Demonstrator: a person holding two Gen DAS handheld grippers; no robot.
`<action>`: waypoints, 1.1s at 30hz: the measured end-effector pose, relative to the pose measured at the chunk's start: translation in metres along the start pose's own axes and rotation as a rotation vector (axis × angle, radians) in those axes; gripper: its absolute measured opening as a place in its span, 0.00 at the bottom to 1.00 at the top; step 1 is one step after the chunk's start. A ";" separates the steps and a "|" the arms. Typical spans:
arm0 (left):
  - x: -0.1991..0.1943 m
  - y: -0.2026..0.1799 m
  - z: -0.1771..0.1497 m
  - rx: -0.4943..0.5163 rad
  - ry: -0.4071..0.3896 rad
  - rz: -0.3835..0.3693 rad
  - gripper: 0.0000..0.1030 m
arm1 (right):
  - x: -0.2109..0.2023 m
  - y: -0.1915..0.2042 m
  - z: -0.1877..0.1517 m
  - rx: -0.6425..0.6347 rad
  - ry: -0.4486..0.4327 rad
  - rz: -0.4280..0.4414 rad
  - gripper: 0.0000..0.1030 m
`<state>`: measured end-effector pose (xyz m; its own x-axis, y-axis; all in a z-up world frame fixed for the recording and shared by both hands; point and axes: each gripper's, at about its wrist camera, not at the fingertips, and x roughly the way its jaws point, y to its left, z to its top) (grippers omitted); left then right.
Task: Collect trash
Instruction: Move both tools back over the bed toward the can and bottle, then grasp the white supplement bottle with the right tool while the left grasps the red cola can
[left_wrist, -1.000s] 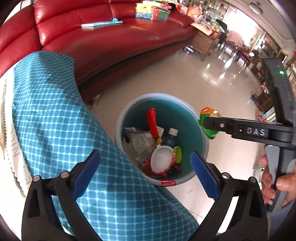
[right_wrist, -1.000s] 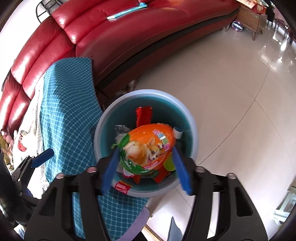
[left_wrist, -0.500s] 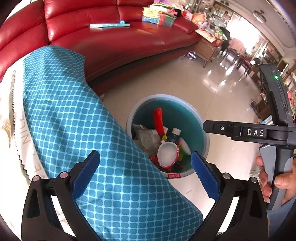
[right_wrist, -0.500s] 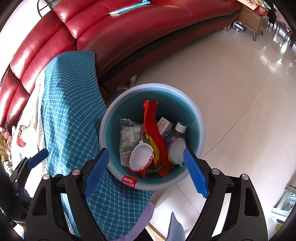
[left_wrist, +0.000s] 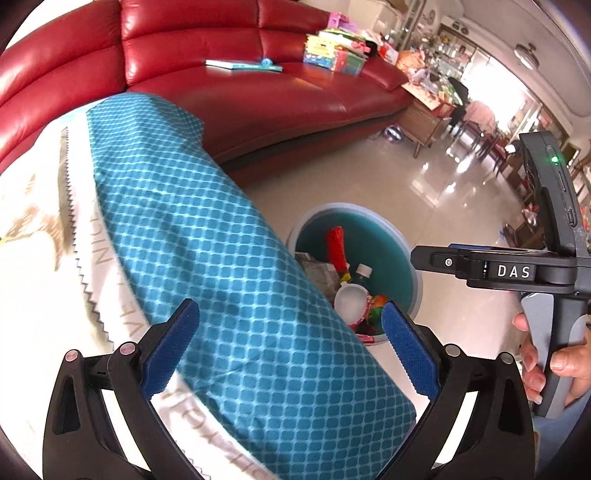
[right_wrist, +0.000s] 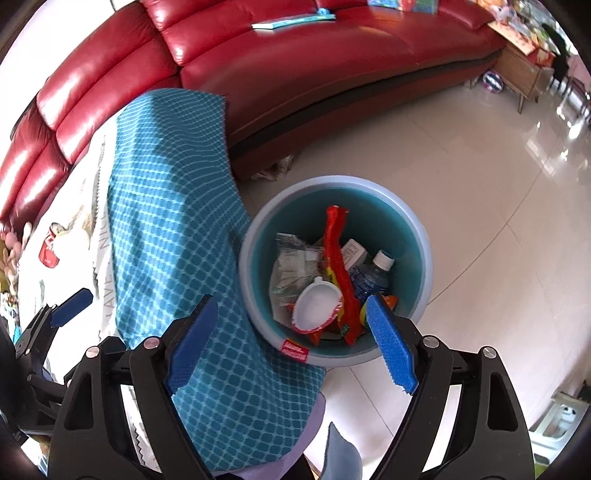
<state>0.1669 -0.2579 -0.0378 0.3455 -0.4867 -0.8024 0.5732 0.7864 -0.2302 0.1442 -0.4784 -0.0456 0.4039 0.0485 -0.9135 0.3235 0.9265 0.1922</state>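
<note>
Above the trash bin, both tongs gape empty, right just opening; side marked "DAS", tablecloth lettering unclear.

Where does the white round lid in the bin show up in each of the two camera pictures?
Left wrist view: the lid lies low in the bin, right of centre, at the teal cloth's edge.
Right wrist view: the lid sits just below centre, left of the red wrapper.
Shared landmark: the red sofa behind the bin.

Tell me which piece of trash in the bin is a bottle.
The clear bottle with the white cap, at the right side of the bin; the other pieces are wrappers and a lid.
</note>
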 end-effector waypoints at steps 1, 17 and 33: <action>-0.004 0.002 -0.001 -0.007 -0.004 0.003 0.96 | -0.002 0.006 0.000 -0.011 -0.003 0.000 0.80; -0.086 0.120 -0.051 -0.167 -0.085 0.162 0.96 | 0.024 0.163 0.005 -0.352 0.092 0.063 0.80; -0.139 0.271 -0.103 -0.358 -0.103 0.287 0.96 | 0.072 0.346 0.001 -0.746 0.150 0.082 0.80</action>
<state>0.1979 0.0616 -0.0452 0.5348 -0.2517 -0.8066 0.1581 0.9676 -0.1971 0.2860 -0.1543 -0.0446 0.2639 0.1292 -0.9558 -0.3877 0.9216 0.0175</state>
